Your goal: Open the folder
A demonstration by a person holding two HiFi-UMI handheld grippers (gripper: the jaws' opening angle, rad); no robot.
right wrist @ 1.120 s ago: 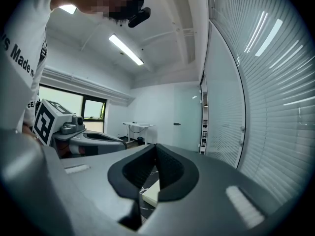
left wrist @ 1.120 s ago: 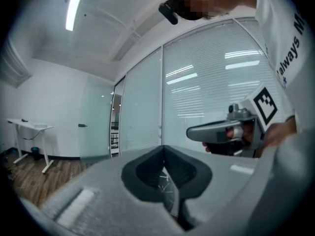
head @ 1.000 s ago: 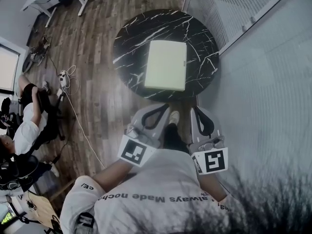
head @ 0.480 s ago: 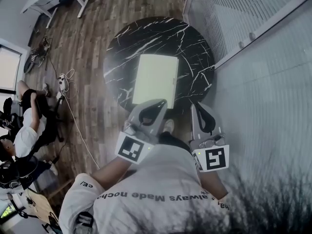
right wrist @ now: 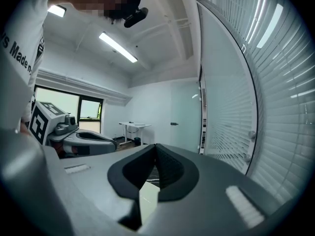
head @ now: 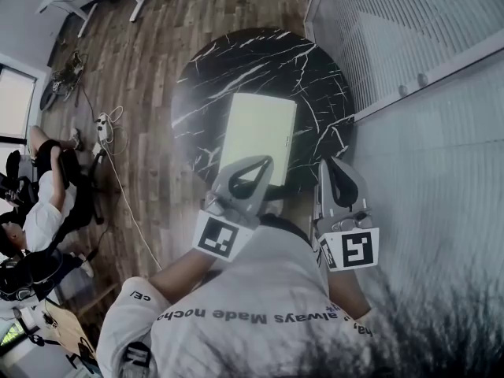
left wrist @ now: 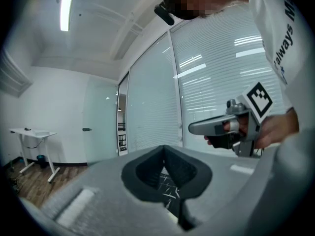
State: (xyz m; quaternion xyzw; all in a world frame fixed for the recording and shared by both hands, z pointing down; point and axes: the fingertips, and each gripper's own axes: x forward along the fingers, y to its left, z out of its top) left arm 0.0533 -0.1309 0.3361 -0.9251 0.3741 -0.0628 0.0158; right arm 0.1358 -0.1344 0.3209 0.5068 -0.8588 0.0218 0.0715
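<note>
Pale green folder (head: 256,138) lies flat mid-surface (head: 236,53) with bare black marble all round it. A glass wall (head: 425,132) stands close at right. Left gripper (head: 262,162) and right gripper (head: 335,164) have their fingers closed on nothing – both now nearer the folder's near edge than before.

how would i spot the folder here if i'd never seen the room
Find the round black marble table beside the glass wall. The folder lies flat on it: a pale yellow-green rectangle, the only light thing on the dark top.
</note>
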